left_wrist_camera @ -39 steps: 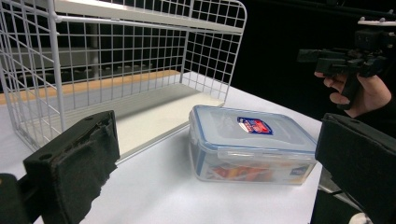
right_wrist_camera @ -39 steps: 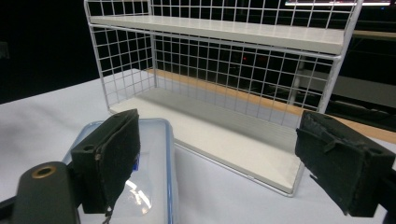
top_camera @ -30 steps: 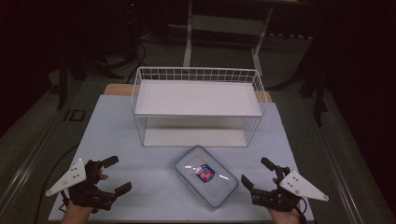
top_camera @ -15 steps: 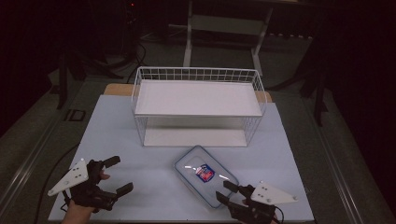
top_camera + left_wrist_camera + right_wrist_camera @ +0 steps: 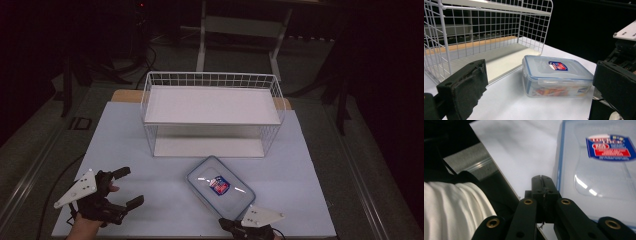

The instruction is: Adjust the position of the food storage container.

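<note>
Progress is looking slight: I am bringing my right gripper (image 5: 239,227), jaws just closed together on nothing, to the near corner of the lidded food container (image 5: 220,186), which is sitting on the table (image 5: 125,140) before the wire shelf rack (image 5: 212,114). I am holding my left gripper (image 5: 125,187) open and idle. Gripping and moving the box is all remaining.

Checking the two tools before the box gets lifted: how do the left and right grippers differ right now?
The left gripper has its jaws spread wide, well left of the lidded box; the right gripper has just closed with nothing between its jaws, right at the box's near corner. Both are black, with a grey plate on top.
</note>
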Available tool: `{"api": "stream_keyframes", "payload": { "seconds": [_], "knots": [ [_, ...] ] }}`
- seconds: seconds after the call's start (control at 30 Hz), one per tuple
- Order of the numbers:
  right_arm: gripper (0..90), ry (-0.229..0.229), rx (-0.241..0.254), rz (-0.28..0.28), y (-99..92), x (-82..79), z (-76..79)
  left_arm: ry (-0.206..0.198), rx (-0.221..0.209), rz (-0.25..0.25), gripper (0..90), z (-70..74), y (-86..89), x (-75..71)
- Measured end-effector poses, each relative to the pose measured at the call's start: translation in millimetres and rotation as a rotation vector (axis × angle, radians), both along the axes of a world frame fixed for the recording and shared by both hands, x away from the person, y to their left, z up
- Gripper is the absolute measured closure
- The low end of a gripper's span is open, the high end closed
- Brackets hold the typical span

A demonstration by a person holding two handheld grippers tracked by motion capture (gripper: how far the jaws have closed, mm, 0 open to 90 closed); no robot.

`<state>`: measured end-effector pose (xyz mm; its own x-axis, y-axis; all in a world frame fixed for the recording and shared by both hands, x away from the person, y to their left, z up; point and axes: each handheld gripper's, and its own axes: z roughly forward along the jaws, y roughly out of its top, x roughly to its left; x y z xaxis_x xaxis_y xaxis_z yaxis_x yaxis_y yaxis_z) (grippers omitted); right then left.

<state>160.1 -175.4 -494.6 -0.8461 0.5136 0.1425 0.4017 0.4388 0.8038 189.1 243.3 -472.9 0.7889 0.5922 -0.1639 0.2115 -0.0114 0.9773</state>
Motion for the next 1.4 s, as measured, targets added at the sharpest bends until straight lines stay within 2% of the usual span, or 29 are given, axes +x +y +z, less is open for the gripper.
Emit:
{"api": "stream_keyframes", "payload": {
  "seconds": [0.03,0.1,0.17,0.37,0.47,0.77,0.83,0.9,1.03,1.07,1.4],
  "knots": [
    [89.8,0.0,0.0,0.0,0.0,0.0,0.0,0.0,0.0,-0.001,0.0,-0.2,-0.2,0.1],
    [89.8,0.039,-0.004,0.008,-0.4,4.6,-3.6,0.001,0.003,-0.001,0.0,-0.6,-0.7,0.1],
    [89.9,0.026,-0.037,0.011,1.9,3.2,-4.5,0.001,0.004,-0.002,0.0,-0.9,-0.7,0.2],
    [89.9,0.036,-0.038,-0.002,-4.5,4.8,-3.7,0.001,-0.001,0.0,0.0,-1.1,-0.4,0.4],
    [89.9,0.032,-0.043,-0.021,-12.9,7.3,-2.1,0.001,-0.001,-0.002,0.0,-1.3,-1.0,0.7],
    [89.9,0.011,-0.032,-0.137,-47.5,20.6,1.8,0.003,0.005,-0.01,0.0,-2.3,-3.5,1.0],
    [89.9,0.019,-0.021,-0.143,-51.8,22.2,2.3,0.004,0.005,-0.011,0.0,-2.3,-4.3,1.0],
    [89.9,0.009,-0.03,-0.138,-52.0,21.8,2.9,0.004,0.008,-0.013,0.0,-2.4,-4.8,0.9],
    [90.0,0.029,-0.04,-0.118,-53.7,22.5,-0.3,0.006,0.009,-0.016,0.0,-3.3,-5.5,0.5],
    [90.0,0.039,-0.03,-0.119,-55.3,23.3,-0.7,0.007,0.008,-0.018,0.0,-3.4,-5.5,0.6],
    [90.0,0.006,-0.055,-0.191,-68.0,31.1,0.9,0.012,0.015,-0.025,0.0,-3.1,-7.9,-0.3]
  ]
}}
